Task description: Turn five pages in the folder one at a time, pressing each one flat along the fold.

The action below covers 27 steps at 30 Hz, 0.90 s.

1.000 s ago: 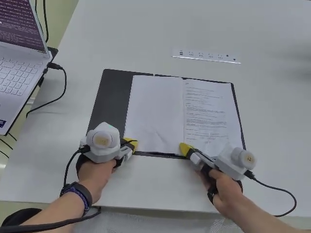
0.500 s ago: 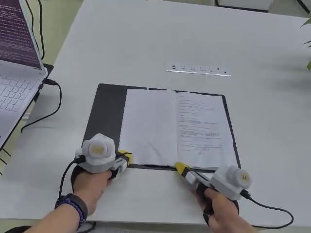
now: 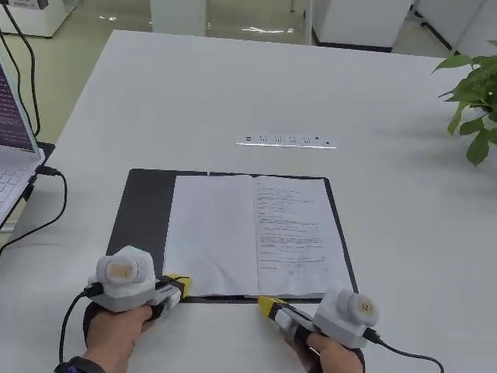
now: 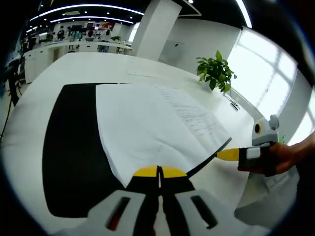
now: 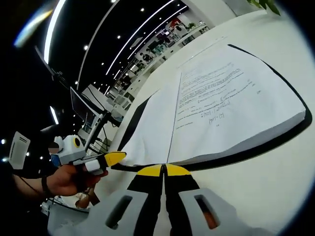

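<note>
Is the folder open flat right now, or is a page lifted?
Open and flat: the folder lies spread on the table, blank page on the left, printed page on the right, neither lifted.

A broad white tabletop (image 3: 233,85) stretches away toward a glossy pale floor (image 3: 85,31) and low white cabinets (image 3: 357,23). A recessed strip of sockets (image 3: 286,141) is set in its surface, an open laptop (image 3: 12,109) stands at its left edge with a black cable (image 3: 64,198) trailing from it, and green plant leaves (image 3: 474,101) show at its right edge. In the left gripper view a white square column (image 4: 156,27) rises beyond the tabletop under long curved ceiling light strips (image 4: 88,7), and bright windows (image 4: 268,73) stand behind the plant.
</note>
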Each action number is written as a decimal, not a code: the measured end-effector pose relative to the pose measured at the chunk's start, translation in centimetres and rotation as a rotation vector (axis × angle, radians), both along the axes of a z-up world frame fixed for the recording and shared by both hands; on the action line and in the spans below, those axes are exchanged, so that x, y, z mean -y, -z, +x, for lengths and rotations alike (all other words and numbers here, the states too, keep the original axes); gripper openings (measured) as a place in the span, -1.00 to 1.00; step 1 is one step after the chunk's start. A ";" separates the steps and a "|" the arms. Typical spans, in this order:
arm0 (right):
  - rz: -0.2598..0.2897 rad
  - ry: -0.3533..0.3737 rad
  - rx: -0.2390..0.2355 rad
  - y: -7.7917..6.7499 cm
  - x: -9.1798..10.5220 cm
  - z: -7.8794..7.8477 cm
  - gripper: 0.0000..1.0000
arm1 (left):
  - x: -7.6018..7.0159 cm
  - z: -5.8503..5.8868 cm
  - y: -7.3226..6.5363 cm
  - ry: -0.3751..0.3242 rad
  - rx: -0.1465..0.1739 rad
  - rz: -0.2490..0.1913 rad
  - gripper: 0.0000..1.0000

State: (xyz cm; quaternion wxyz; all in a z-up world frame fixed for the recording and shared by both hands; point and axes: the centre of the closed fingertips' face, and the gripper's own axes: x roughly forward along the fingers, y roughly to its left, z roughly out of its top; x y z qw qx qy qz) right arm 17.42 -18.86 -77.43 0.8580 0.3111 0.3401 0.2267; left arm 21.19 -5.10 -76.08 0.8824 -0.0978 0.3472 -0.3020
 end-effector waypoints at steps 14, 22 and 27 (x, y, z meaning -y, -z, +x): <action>-0.068 -0.010 0.095 -3.1 4.8 -0.6 -0.82 | -0.4 -1.3 -6.5 -0.005 0.106 0.014 -0.81; -0.096 -0.021 0.169 -6.2 6.6 0.6 -0.61 | -1.0 -1.1 -9.7 -0.003 0.176 0.056 -0.69; -0.135 -0.037 0.204 -7.7 8.0 0.7 -0.51 | -1.9 -1.4 -10.7 0.005 0.189 0.080 -0.62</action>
